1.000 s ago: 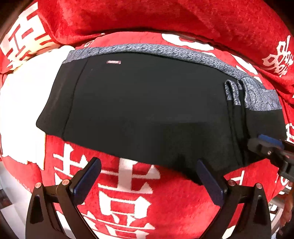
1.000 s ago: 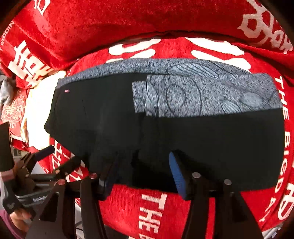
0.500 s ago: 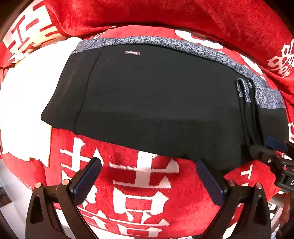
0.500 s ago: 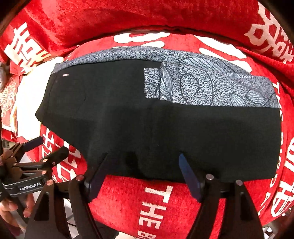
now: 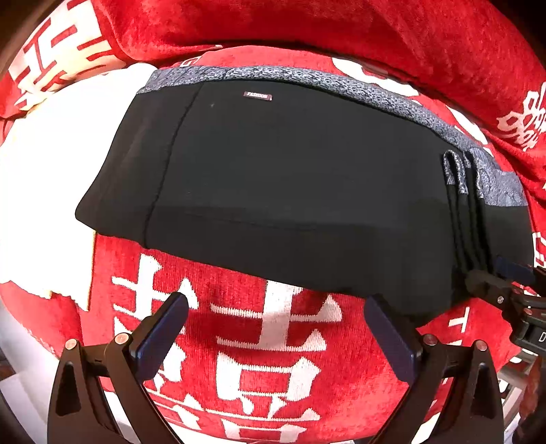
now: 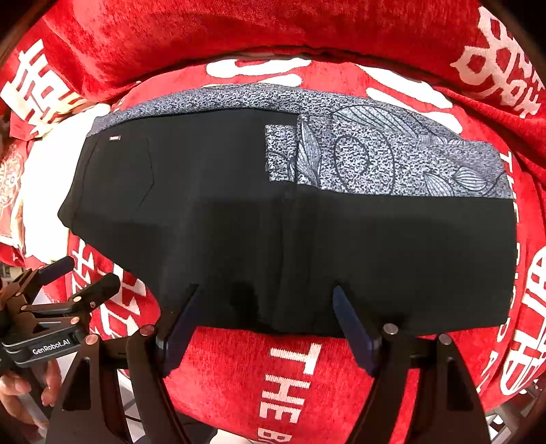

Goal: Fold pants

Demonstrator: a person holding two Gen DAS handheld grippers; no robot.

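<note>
The folded black pants (image 6: 273, 232) were laid flat across a surface draped in a red plush cloth (image 6: 239, 369) printed with large white characters and lettering, their long lower fold running near the front edge of that surface. A grey patterned band (image 6: 392, 160) with leaf and circle outlines was seen along the far edge and the far right part of the pants, and a small label (image 5: 257, 96) was set near the far left corner. A second red plush cloth (image 5: 307, 24) was bunched along the back edge. The left gripper (image 5: 273, 338) was held over bare red cloth just in front of the pants, its jaws spread wide and nothing between them. The right gripper (image 6: 266, 328) was placed at the front edge of the pants; its jaws had just been opening and stood wide, with the hem lying between the blue pads but not pressed by them. A hand (image 6: 20, 396) was seen under the left gripper's body.
</note>
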